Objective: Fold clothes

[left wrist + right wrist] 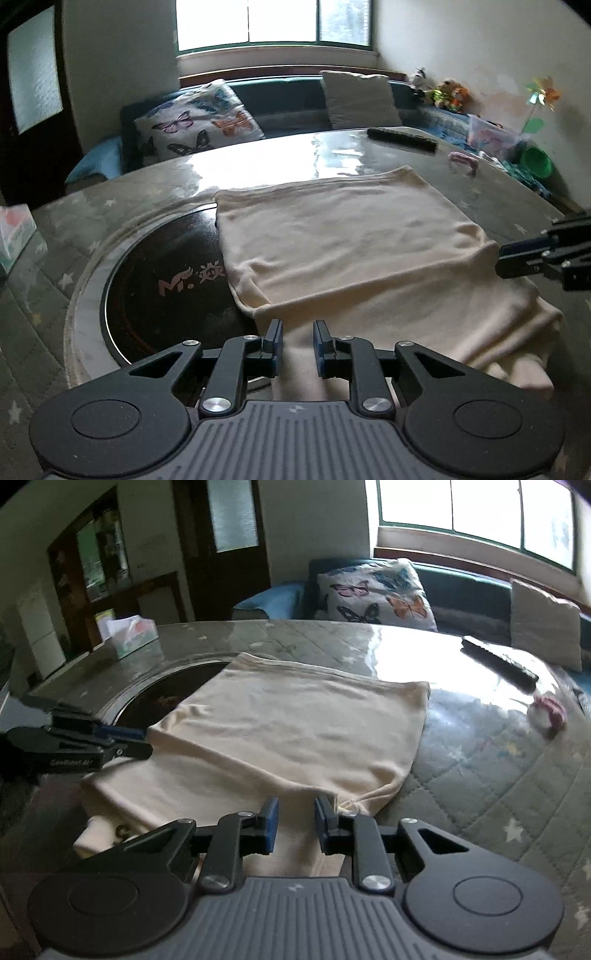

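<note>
Left gripper [297, 334]: jaws slightly apart, nothing pinched; cream cloth shows through the gap, below the pads. Right gripper [295, 812]: same, narrow gap, pads clear of the cloth.

Garment [354, 236]: cream, folded, upper layer lying flat over a longer lower layer. It lies on the table [258, 166] before both grippers; its near end hangs over the table edge under them. From the left wrist view the right gripper enters at the right edge, fingertips at the cloth's right side; contact not clear.

Writing: dark round plate [166, 280] set in the table, pink "M." and one Chinese character visible, the rest hidden under the garment. White lettering on the left gripper's side in the right wrist view, blurred, unreadable.

Around: remote [402, 138] at the far table edge, small pink item [550, 710] near it, blurred. Tissue box [129, 635] at the far left corner. Beyond, a bench with butterfly pillow [199, 118] and grey pillow [358, 98] under the window [273, 22]. Toys [448, 94] and a pinwheel [541, 94] in the right corner, soft.
</note>
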### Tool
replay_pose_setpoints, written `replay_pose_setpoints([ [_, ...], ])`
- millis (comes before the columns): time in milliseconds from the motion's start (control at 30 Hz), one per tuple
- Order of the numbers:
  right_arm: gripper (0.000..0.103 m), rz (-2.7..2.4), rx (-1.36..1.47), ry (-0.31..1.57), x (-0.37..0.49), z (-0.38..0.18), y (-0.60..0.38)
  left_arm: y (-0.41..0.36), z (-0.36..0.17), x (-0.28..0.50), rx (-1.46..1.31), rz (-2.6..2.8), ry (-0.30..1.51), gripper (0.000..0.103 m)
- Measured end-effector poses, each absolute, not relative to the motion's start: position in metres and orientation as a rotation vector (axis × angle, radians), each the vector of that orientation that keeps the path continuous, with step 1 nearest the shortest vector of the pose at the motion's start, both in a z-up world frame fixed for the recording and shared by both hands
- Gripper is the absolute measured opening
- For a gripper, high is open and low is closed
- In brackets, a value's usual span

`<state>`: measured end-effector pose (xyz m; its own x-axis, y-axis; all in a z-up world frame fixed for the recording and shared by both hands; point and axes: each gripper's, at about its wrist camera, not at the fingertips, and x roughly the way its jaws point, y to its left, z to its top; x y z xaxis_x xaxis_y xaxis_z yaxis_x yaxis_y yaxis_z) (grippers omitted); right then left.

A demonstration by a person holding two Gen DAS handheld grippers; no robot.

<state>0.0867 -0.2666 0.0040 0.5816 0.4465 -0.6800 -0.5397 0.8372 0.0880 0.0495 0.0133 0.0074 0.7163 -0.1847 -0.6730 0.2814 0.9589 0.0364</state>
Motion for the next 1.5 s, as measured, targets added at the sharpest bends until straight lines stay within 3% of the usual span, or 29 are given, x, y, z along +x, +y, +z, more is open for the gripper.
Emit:
replay_pose_setpoints([
  [167, 0.021, 0.576, -0.204, 0.8, 0.076, -0.006, -0.271, 0.01, 0.015, 0.015, 0.275, -0.328, 0.699, 0.02],
  [367, 0.022, 0.601, -0.247, 0.779, 0.063, 0.007, -0.272, -0.002, 0.012, -0.027, 0.473, -0.426, 0.661, 0.045],
  [467, 0.022, 0.618, -0.263, 0.774, 0.058, 0.011, -0.272, -0.013, 0.004, -0.04, 0.552, -0.468, 0.626, 0.052],
  [533, 0.023, 0.634, -0.283, 0.768, 0.053, 0.013, -0.271, -0.02, -0.002, -0.042, 0.584, -0.49, 0.609, 0.052],
  [633, 0.036, 0.662, -0.329, 0.76, 0.043, 0.015, -0.27, -0.03, -0.01, -0.041, 0.611, -0.514, 0.591, 0.052],
  [733, 0.038, 0.69, -0.375, 0.753, 0.033, 0.017, -0.268, -0.036, -0.014, -0.037, 0.628, -0.527, 0.556, 0.052],
  [833, 0.053, 0.728, -0.428, 0.732, 0.021, 0.018, -0.266, -0.038, -0.015, -0.031, 0.607, -0.544, 0.544, 0.033],
  [900, 0.056, 0.756, -0.469, 0.712, 0.014, 0.017, -0.263, -0.036, -0.011, -0.025, 0.567, -0.551, 0.547, 0.013],
  [1000, 0.066, 0.797, -0.511, 0.697, 0.008, 0.012, -0.258, -0.03, -0.002, -0.013, 0.487, -0.555, 0.555, 0.009],
  [1133, 0.066, 0.814, -0.56, 0.661, 0.011, 0.006, -0.249, -0.023, 0.009, 0.011, 0.39, -0.532, 0.576, 0.009],
  [1267, 0.063, 0.798, -0.584, 0.629, 0.023, -0.001, -0.243, -0.019, 0.012, 0.028, 0.339, -0.523, 0.597, 0.009],
  [1500, 0.02, 0.777, -0.491, 0.708, 0.052, -0.002, -0.252, -0.015, 0.008, 0.021, 0.356, -0.515, 0.601, 0.015],
])
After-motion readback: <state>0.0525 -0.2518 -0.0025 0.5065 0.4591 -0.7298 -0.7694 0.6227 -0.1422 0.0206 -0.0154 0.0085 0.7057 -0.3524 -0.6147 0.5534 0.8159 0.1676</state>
